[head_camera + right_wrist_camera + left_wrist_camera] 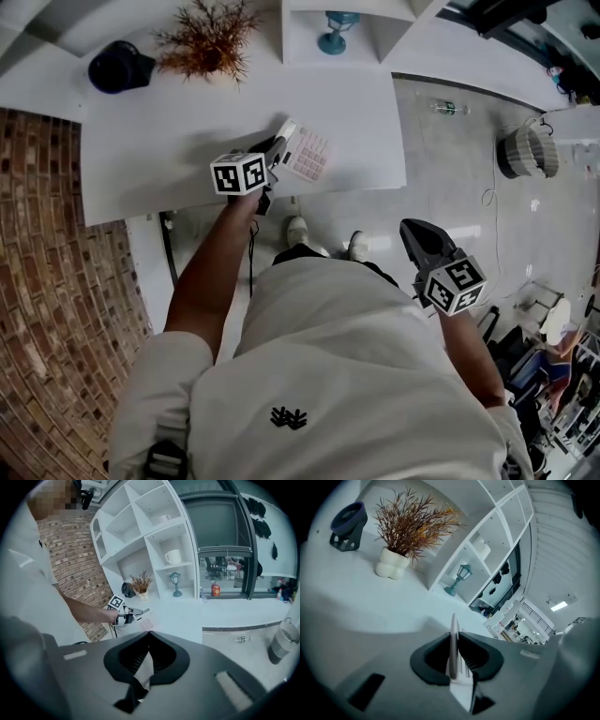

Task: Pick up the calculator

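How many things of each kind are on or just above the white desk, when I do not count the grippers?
dark round gadget on a stand: 1
dried plant in a white pot: 1
calculator, clamped in the left gripper: 1
Total: 3

We find a white table [169,159] carrying three items. At its far left stands a dark fan-like device [120,66], and just right of that a dried plant in a white pot [208,45]. The calculator [311,155] sits at the near right part of the tabletop, and we cannot tell whether it lies flat. On the grey floor [450,187] to the right lie a clear bottle [448,109] and, farther right, a ribbed basket [528,152].
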A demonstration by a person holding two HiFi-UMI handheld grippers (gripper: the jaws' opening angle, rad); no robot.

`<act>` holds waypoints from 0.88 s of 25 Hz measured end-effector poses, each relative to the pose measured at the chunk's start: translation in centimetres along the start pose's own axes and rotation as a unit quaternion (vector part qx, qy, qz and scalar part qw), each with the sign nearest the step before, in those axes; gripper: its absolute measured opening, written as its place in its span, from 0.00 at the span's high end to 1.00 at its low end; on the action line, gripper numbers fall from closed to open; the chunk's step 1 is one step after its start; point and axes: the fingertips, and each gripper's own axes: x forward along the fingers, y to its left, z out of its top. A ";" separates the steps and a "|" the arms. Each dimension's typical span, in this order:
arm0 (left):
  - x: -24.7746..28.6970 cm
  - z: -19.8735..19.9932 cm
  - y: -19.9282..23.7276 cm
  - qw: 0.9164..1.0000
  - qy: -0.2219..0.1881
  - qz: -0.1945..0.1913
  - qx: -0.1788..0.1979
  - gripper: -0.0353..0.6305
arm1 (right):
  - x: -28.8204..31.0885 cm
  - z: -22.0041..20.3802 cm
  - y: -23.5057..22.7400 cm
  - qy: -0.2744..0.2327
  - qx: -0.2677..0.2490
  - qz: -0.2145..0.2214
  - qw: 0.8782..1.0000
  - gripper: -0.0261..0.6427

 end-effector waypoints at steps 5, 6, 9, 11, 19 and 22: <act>-0.3 0.7 -1.5 0.999 -0.019 -0.023 -0.018 0.88 | -0.5 0.6 -0.4 -0.007 0.001 -0.002 1.000 0.94; -0.4 0.8 -1.7 0.999 -0.022 -0.023 -0.018 0.88 | -0.6 0.5 -0.5 -0.007 0.001 -0.001 1.000 0.94; -0.6 1.3 -2.6 0.999 -0.037 -0.024 -0.024 0.88 | -1.2 0.2 -0.8 -0.011 0.000 0.004 1.000 0.94; -0.9 1.8 -3.3 0.998 -0.047 -0.027 -0.026 0.88 | -1.5 -0.1 -1.2 -0.014 0.000 0.007 1.000 0.94; -2.6 4.1 -7.0 0.995 -0.088 -0.023 -0.030 0.88 | -3.5 -1.1 -2.5 -0.021 -0.008 0.030 0.999 0.94; -3.3 4.7 -8.9 0.994 -0.101 -0.021 -0.033 0.88 | -4.6 -0.9 -3.3 -0.027 -0.011 0.035 0.999 0.94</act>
